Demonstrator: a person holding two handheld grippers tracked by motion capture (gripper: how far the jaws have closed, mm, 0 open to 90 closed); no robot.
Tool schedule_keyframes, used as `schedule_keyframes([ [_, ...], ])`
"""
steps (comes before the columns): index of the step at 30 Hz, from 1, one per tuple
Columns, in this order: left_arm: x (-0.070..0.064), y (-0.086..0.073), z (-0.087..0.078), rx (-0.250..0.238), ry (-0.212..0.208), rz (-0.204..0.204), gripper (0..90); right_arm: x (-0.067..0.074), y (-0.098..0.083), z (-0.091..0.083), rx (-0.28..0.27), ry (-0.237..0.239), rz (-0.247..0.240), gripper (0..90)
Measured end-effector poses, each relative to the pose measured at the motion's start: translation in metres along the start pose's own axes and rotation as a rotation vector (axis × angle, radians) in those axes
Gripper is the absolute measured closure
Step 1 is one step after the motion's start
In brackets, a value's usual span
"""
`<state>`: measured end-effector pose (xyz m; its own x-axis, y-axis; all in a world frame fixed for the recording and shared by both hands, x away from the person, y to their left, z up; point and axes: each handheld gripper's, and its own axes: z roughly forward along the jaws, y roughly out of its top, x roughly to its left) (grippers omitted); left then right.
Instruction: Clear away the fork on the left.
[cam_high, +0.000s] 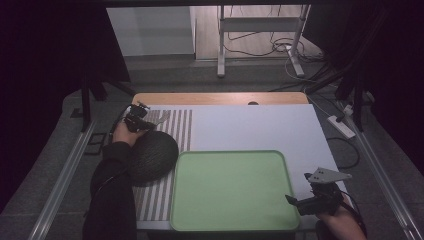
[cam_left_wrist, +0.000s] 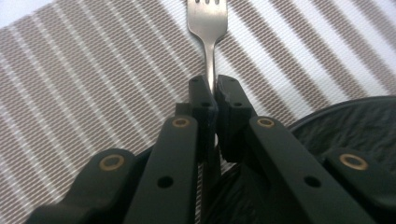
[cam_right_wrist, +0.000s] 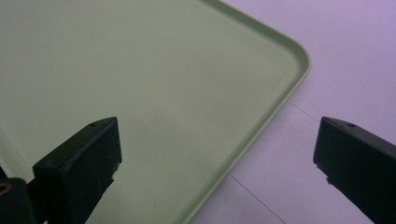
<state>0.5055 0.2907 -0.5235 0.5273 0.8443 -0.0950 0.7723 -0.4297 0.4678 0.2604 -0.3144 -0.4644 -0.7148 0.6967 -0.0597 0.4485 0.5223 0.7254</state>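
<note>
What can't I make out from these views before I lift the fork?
- Fork: left gripper view, tine tips cut off by the top edge; handle end hidden behind the jaws of the left gripper.
- Fork in the high view: too small and dark, covered by the gripper.
- Black bowl: high view, near side hidden by the sleeve; contents cannot be told.
- Tray: right gripper view, cut off at left and top edges.

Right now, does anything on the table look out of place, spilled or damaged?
Nothing stands out. The fork sits straight in the left tool over the striped placemat, beside the dark plate. The green tray is bare and unmarked.
</note>
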Motion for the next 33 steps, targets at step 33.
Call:
schedule_keyframes([
  [33,0.017,-0.044,-0.073,0.012,-0.019,-0.102,85.6,-0.001,0.0,0.0,-0.006,-0.002,0.012,1.3],
])
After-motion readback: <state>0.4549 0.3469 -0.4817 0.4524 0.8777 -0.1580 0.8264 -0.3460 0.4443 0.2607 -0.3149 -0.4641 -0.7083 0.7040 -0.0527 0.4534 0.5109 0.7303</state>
